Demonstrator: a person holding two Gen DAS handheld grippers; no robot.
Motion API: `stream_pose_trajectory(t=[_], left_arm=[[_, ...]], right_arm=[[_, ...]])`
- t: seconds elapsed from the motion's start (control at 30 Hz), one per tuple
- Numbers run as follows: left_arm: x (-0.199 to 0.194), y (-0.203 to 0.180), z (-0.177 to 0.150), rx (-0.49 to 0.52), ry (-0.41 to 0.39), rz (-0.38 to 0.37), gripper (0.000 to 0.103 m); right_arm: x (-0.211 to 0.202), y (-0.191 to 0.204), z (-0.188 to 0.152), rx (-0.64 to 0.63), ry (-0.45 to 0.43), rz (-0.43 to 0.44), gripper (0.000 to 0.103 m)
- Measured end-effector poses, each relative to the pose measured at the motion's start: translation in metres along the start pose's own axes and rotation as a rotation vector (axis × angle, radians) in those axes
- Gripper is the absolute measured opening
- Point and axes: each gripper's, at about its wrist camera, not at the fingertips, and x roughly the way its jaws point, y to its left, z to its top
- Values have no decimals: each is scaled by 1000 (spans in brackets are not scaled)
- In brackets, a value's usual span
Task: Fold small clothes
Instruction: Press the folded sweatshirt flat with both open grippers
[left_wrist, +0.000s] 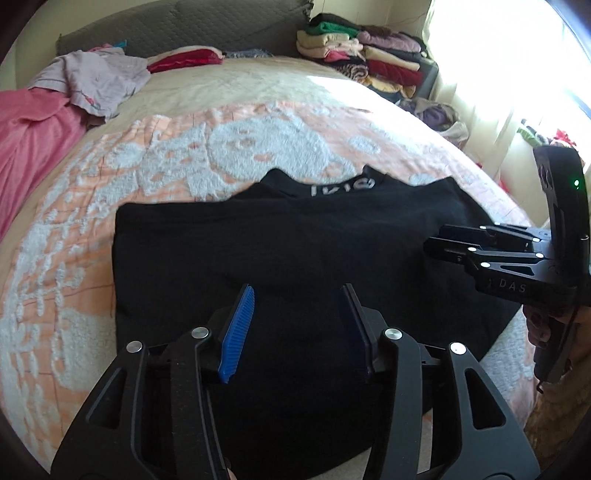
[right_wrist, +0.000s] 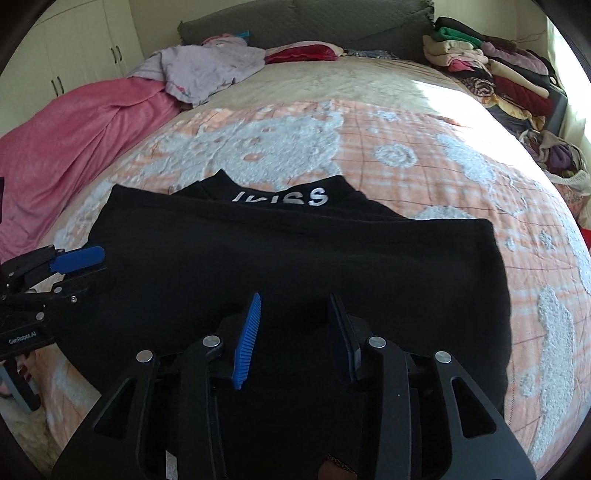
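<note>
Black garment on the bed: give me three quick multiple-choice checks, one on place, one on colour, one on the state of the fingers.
1. Where does the black garment lie?
A. On the peach and white bedspread
B. On the clothes stack by the window
C. On the pink blanket

2. What colour is the lettering on the garment?
A. Red
B. White
C. Green

3. How do the fingers of the left gripper and right gripper stand?
A. Both clamped on the garment
B. Only the left clamped
C. Both apart, nothing pinched

Answers:
1 A: patterned bedspread shows all round the garment.
2 B: the lettering near its far edge is white.
3 C: in each wrist view a clear gap separates the blue pads, with the cloth lying flat beneath.
</note>
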Motion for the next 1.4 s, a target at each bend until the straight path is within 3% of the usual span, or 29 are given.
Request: stream_pose_trajectory(t=[0.1, 0.13, 0.17, 0.23, 0.3, 0.47, 0.6, 0.83, 0.97, 1.13, 1.4], left_arm=[[16, 17, -4, -18, 31, 59, 43], [17, 22, -5, -39, 34, 42, 43], [17, 28, -5, -63, 34, 21, 43], [16, 34, -3, -89, 30, 6, 43], [15, 34, -2, -88, 25, 14, 43], [13, 32, -1, -97, 17, 14, 44], [11, 31, -2, -93, 20, 18, 50], [0, 28, -7, -103, 22, 30, 56], [-8, 23, -9, -101, 12, 32, 58], [-20, 8, -16, -83, 0, 21, 61], [-26, -6, -48, -54, 20, 67, 67]], right_arm=[[11, -5, 2, -8, -16, -89, 41], [15, -12, 3, 11, -21, -114, 44], [18, -23, 3, 45, -18, -127, 54], [22, -42, 2, 114, -19, -117, 59], [20, -56, 1, 153, -28, -126, 58], [10, -77, -9, 205, -50, -138, 38], [-2, -87, -20, 254, -72, -108, 35], [-33, -82, -38, 249, -92, -112, 38], [-56, -73, -52, 235, -117, -106, 52], [-70, -59, -71, 190, -98, -93, 59], [-72, -47, -97, 174, -61, -128, 60]])
